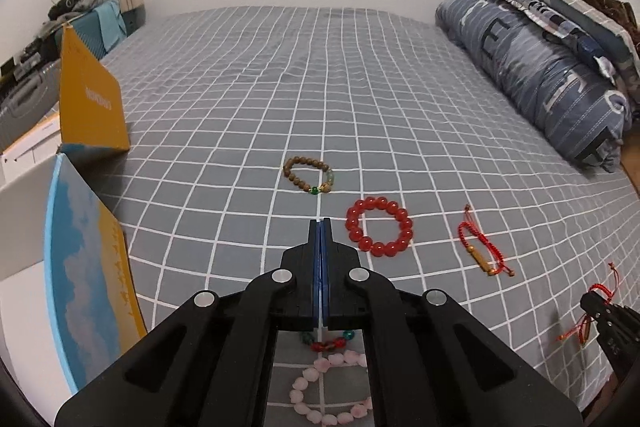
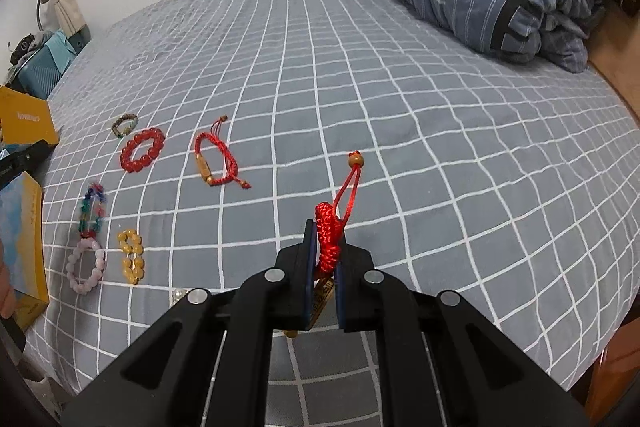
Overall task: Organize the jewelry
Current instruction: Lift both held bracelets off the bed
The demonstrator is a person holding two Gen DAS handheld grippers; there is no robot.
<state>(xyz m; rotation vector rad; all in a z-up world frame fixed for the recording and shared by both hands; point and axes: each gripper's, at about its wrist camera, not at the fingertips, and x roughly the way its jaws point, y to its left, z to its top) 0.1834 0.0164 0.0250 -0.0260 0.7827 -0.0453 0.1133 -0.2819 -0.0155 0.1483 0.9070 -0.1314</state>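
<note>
A red cord bracelet (image 2: 329, 239) dangles pinched in the right tool (image 2: 325, 247); a loose strand could slip, while the left tool (image 1: 321, 227) is shut empty.

Soft, even indoor light fills both views, bright enough for clear colours, with only faint shadows on the bed (image 1: 280, 87). Fisheye distortion bows the checked grid and darkens the corners into black vignette. The centre is sharp; the edges are slightly soft.
</note>
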